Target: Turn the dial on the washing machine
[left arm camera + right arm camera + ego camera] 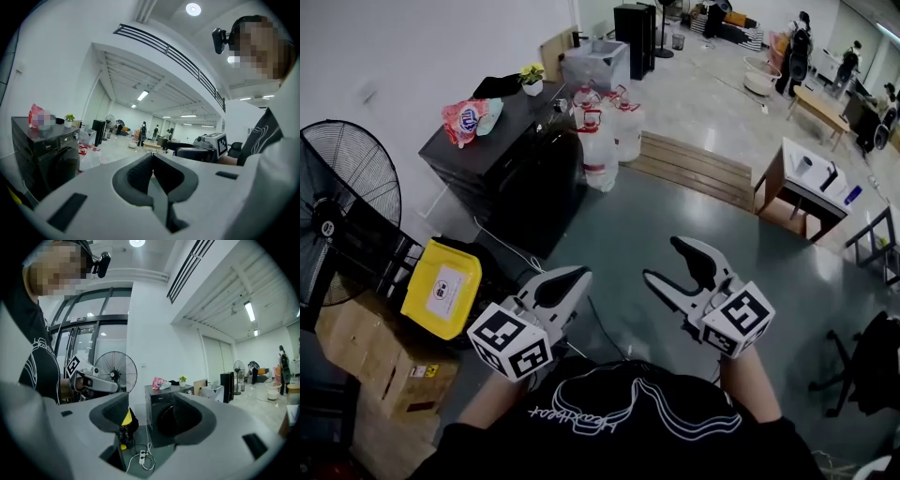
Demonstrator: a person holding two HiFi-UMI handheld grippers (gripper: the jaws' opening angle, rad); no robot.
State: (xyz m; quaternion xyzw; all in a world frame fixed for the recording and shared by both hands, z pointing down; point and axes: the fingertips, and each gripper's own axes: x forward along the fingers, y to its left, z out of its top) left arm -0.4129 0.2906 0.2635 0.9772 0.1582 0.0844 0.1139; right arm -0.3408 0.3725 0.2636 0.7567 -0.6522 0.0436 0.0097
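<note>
**Left tool.** The left tool [577, 278] is held low in front of the person, pointing toward the open floor. In the left gripper view its two jaws are seen brought together with the dark pads meeting. Nothing is gripped between them.

**Right tool.** The right tool [662, 260] is held beside the left one, at about the same height. Its jaws are seen standing well apart, and nothing is caught between them. In the right gripper view only the distant room is seen through the gap.

**Task item.** The washing machine [511, 164], a black front-loading unit, is found against the white wall, ahead and to the left of the person. It is well apart from both tools and touched by neither. A small round dial [75, 135] can just be made out on its upper front panel in the left gripper view. Its setting cannot be read.

**On the machine.** A pink bag [469, 118] and a small potted plant [532, 75] are noted on its top.

**Surroundings.** Several large water bottles [602, 141] are stood on the floor just beside the machine, on its far side. A black fan [342, 202], a yellow bin [441, 286] and cardboard boxes [389, 361] are noted at the left. A white power strip [143, 456] lies on the floor in front of the machine.
</note>
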